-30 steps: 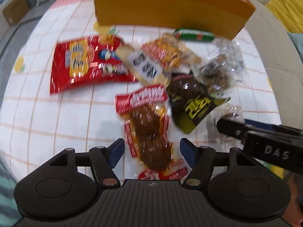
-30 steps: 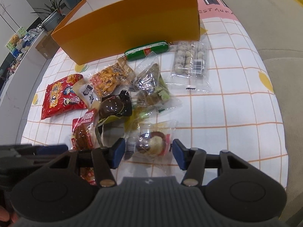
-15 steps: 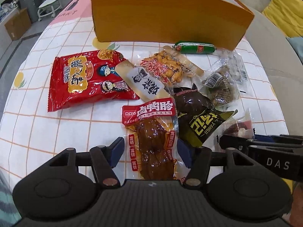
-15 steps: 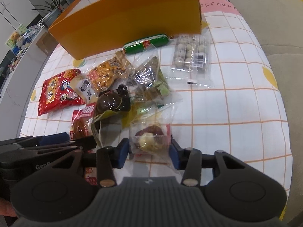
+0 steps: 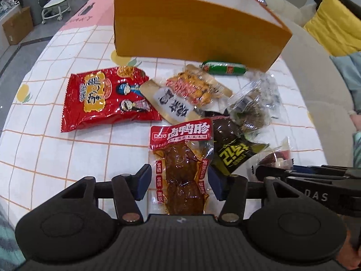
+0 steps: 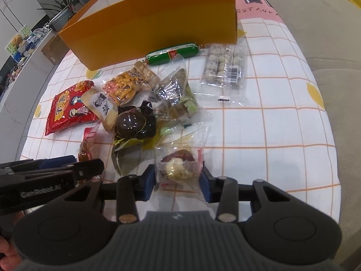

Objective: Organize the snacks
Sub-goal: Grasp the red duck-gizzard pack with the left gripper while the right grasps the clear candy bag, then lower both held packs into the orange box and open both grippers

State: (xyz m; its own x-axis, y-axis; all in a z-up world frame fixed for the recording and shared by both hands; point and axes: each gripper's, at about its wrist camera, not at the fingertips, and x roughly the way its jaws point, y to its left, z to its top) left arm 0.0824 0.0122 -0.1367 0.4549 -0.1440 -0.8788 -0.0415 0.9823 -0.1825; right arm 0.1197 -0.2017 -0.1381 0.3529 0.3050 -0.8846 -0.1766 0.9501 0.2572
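Observation:
Several snack packs lie on a checked tablecloth before an orange box (image 5: 194,29). My left gripper (image 5: 179,184) straddles a red-labelled braised duck gizzard pack (image 5: 180,162); its blue pads stand close on both sides of it. My right gripper (image 6: 179,181) straddles a clear pack holding a red and white snack (image 6: 178,162), pads touching its sides. The right gripper also shows at the right of the left wrist view (image 5: 315,180), and the left gripper at the left of the right wrist view (image 6: 52,176).
A red chip bag (image 5: 108,97), a tan pack (image 5: 171,103), an orange cracker pack (image 5: 196,85), a green sausage (image 5: 224,68), a black pack (image 5: 232,149), and a clear tray of balls (image 6: 223,66) lie around. A beige sofa (image 6: 327,33) borders the right.
Both grippers have moved forward and down over their packs. The jaws of each have narrowed around the pack between them.

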